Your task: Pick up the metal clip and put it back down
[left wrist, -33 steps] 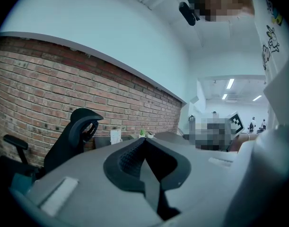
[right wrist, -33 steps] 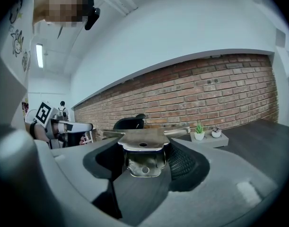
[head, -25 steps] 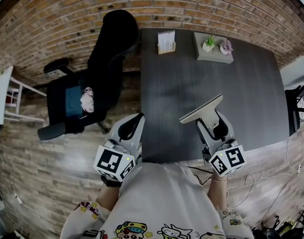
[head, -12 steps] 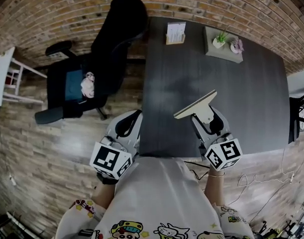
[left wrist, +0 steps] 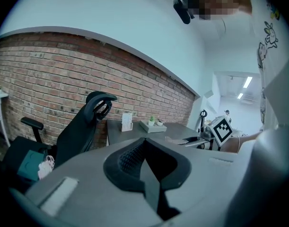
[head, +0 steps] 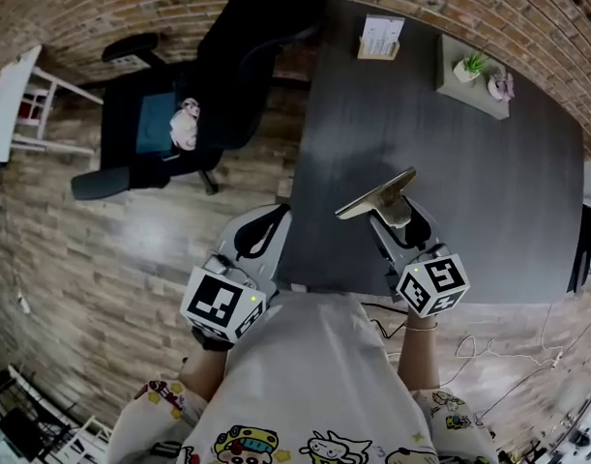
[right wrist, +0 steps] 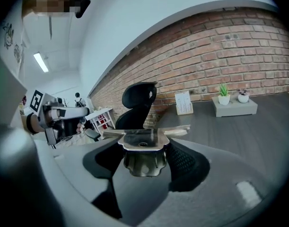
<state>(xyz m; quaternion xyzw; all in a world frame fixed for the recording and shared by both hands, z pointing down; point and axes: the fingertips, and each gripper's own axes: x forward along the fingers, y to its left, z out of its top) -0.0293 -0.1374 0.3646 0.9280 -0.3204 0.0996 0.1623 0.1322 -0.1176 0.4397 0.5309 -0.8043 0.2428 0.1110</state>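
1. brick wall [left wrist: 49, 70], red-brown, behind the table and the chair.
2. wood-plank floor [head: 102, 259], pale, to the left of the table.
3. table [head: 488, 191], dark grey top, far edge against the wall.
4. office chair [head: 247, 56], black, high back with headrest, just beside the table's left edge; teal cushion [head: 158, 124] on the seat.
5. person's shirt [head: 314, 375], light with cartoon prints, at the bottom of the head view.
6. white side table [head: 10, 104], partly in view, well apart from the chair on its left.
7. right gripper [right wrist: 142, 150], marker cube on its rear, over the table's near part; jaws stand wide and clamp the clip between them.
8. left gripper [left wrist: 144, 148], marker cube on its rear, over the floor beside the table's near left corner; jaws fully together, nothing between them.
9. metal clip [right wrist: 140, 138], silvery, flat wide plate lying across the top, held in the right gripper above the table's near part; contact with the tabletop cannot be told.
10. grey tray [right wrist: 234, 110], far right of the table, bearing two small potted plants.
11. card stand [head: 382, 37], white, upright at the table's far edge.
12. small toy [head: 186, 124], pale, on the chair seat beside the cushion.
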